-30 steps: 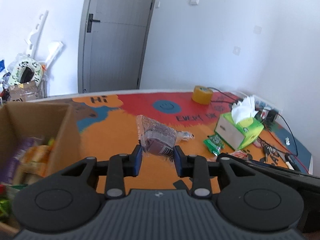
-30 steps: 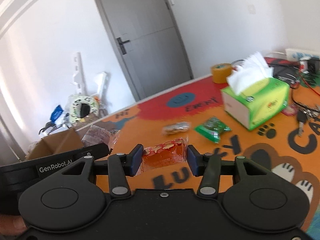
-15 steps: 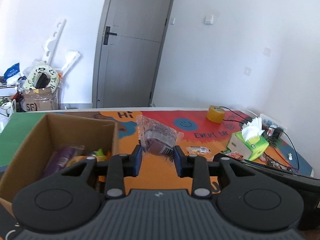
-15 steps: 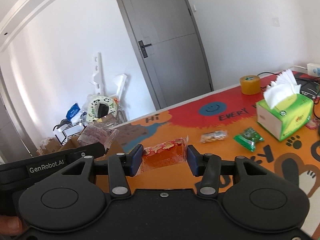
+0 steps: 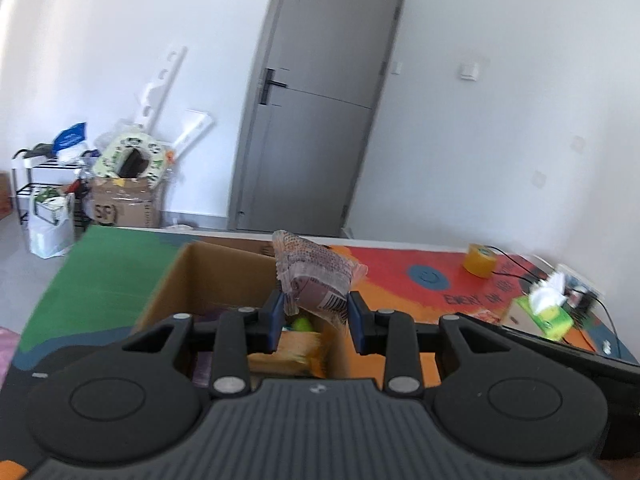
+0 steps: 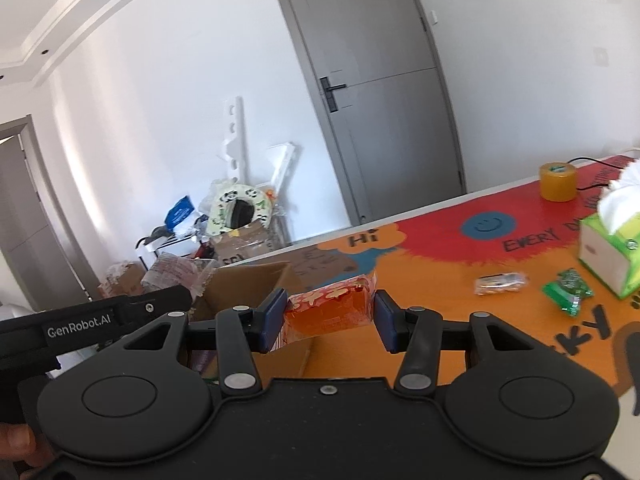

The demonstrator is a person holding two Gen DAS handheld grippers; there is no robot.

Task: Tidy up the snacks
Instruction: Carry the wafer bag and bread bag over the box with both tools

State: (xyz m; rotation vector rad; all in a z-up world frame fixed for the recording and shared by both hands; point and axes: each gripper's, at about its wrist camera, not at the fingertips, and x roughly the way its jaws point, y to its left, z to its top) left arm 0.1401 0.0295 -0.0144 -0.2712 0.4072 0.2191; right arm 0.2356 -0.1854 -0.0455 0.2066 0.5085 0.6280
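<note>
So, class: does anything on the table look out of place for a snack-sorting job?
Yes. A roll of tape and a tissue box sit on the mat among two loose snack packets, and a black cable trails beside the tape. None are snacks.

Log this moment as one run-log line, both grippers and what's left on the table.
left gripper: shut on purple snack pack, over cardboard box | right gripper: shut on orange snack pack | table: green packet, clear packet

The table point(image 6: 420, 280) wore a colourful mat. On it sat a cardboard box point(image 5: 208, 276), tape roll point(image 6: 558, 181), tissue box point(image 6: 612, 252) and two small packets point(image 6: 500, 283).
</note>
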